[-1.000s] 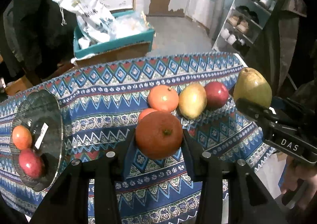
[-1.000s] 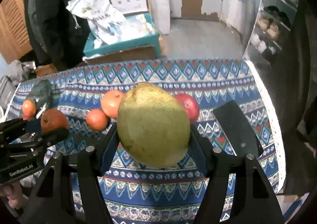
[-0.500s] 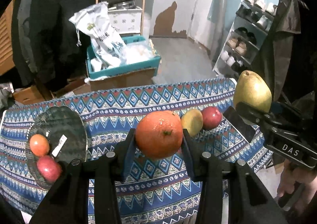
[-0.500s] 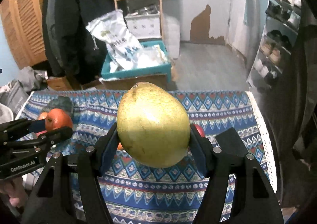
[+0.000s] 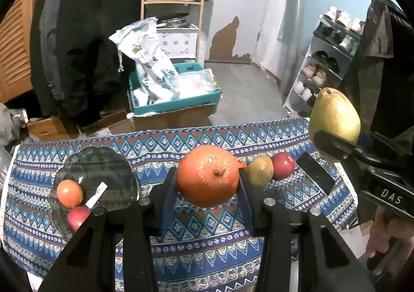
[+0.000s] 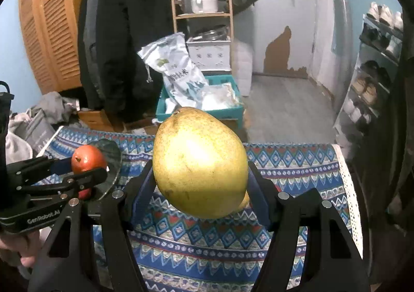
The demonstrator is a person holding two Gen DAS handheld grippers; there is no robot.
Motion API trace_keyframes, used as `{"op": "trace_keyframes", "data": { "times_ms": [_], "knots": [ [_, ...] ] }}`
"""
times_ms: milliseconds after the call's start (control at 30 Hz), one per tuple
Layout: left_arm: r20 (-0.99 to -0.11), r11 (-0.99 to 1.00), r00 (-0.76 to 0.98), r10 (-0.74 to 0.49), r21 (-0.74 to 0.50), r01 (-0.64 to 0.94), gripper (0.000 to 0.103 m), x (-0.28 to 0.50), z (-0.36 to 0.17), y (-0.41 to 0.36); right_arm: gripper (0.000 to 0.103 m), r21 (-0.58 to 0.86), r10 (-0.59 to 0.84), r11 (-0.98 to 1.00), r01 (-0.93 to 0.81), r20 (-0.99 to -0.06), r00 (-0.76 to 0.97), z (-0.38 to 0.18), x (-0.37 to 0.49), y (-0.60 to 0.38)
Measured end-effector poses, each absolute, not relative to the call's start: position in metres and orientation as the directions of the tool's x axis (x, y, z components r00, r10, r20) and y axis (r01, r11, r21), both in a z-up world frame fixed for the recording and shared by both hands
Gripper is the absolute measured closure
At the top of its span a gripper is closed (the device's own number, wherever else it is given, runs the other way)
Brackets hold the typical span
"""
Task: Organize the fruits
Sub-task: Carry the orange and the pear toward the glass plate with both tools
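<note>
A round orange citrus fruit (image 5: 207,175) is pinched between the blue-padded fingers of the left gripper (image 5: 207,180) and held clear above the patterned blue cloth covering the table (image 5: 181,235). A large yellow-green pear (image 6: 199,162) is clamped likewise in the right gripper (image 6: 200,180), also lifted off the cloth. Both tongs are thus pressed onto fruit, neither spread.

In the left wrist view, a dark scalloped glass plate (image 5: 108,162) lies at about nine o'clock from the held orange, already carrying a small orange fruit (image 5: 69,193) and a red apple (image 5: 77,217) near its closer rim (a white label also lies on the glass). A smaller yellow-green fruit (image 5: 261,170) and a red apple (image 5: 283,165) rest on the cloth at about three o'clock, touching each other.

The carrying step appears to be in hand, with both fruits lifted. The next move calls for the orange to be carried leftward and lowered onto a bare part of the plate before the fingers are released; the pear would presumably follow.
</note>
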State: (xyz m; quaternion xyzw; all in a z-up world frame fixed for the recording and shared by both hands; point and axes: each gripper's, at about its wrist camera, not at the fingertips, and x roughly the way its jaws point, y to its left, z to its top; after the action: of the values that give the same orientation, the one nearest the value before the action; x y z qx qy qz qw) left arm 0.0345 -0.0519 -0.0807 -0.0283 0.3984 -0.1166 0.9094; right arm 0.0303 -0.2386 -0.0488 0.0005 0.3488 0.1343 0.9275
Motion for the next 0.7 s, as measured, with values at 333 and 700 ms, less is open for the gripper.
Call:
{"op": "trace_keyframes", "data": {
  "times_ms": [333,700],
  "knots": [
    [-0.716,0.977,0.666,-0.21,-0.173,0.123,0.059,0.035,-0.079,-0.015,0.035,0.098,0.287,0.95,-0.295,-0.642,0.711,-0.04,0.039,-0.21],
    [-0.729,0.981,0.662,-0.173,-0.184,0.054,0.059,0.036,-0.089,0.022,0.035,0.111,0.347,0.922,-0.37,-0.661,0.666,-0.041,0.053,-0.161]
  ]
}}
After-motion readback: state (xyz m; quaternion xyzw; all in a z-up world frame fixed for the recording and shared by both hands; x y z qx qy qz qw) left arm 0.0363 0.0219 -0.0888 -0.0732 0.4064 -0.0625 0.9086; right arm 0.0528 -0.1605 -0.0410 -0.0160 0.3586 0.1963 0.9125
